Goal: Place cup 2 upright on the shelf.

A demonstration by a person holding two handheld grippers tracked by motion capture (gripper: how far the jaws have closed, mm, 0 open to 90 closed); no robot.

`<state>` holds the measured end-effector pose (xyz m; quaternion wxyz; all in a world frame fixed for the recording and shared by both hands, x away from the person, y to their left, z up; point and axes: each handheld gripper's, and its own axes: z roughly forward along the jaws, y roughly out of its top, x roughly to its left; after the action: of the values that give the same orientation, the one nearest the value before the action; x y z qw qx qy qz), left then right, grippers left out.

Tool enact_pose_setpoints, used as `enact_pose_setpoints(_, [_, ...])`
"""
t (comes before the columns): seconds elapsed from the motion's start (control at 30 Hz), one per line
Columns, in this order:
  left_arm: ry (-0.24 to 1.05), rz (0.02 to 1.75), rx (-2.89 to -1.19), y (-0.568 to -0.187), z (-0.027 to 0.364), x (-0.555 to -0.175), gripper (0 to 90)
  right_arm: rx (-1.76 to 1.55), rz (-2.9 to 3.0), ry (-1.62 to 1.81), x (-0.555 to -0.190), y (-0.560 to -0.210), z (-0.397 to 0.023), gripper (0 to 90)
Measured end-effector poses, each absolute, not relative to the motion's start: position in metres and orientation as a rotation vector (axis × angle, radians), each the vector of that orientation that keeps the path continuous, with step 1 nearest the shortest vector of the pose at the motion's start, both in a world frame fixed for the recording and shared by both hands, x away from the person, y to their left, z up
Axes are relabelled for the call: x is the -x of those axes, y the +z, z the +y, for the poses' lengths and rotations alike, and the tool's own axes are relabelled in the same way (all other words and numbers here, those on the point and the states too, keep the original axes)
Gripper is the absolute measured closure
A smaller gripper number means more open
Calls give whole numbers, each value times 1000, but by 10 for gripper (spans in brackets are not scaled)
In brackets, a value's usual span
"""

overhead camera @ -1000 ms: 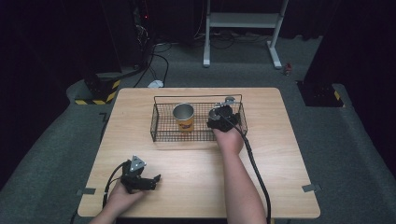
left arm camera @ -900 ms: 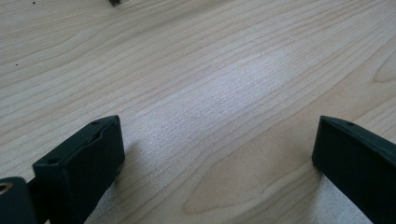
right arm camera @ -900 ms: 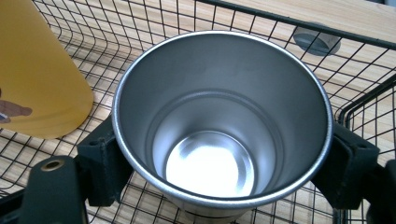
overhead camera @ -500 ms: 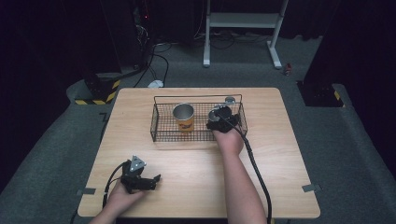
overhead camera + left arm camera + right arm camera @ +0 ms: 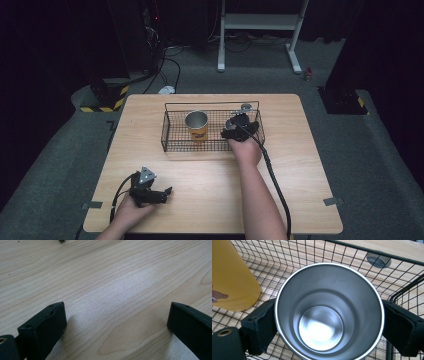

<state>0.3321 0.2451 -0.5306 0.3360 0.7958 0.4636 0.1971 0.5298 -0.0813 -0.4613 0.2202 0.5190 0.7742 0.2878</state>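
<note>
1. The steel cup (image 5: 329,312) sits upright between the right gripper (image 5: 329,327)'s jaws, which press on its wall from both sides, so its mouth faces the gripper's camera.
2. It is inside the wire basket (image 5: 172,140), at the right end, probably being set down or lifted there.
3. The yellow cup (image 5: 196,125) stands just beside it in the same basket, apart from it.
4. A small grey disc (image 5: 378,260) lies on the table (image 5: 210,190) outside the mesh.
5. The left gripper (image 5: 156,194) rests on bare wood near the front edge, jaws spread and empty, seemingly parked out of the way.
</note>
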Motion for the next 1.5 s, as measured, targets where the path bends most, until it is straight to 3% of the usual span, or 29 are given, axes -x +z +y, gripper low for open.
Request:
enact_pose_setpoints(0.63, [513, 1212, -2072, -531, 245, -332, 28, -1374, 2060, 941, -509, -431, -90, 97])
enact_pose_setpoints(1.5, [529, 1214, -2077, -530, 245, -332, 35, -1332, 2031, 1043, -447, -440, -142, 157])
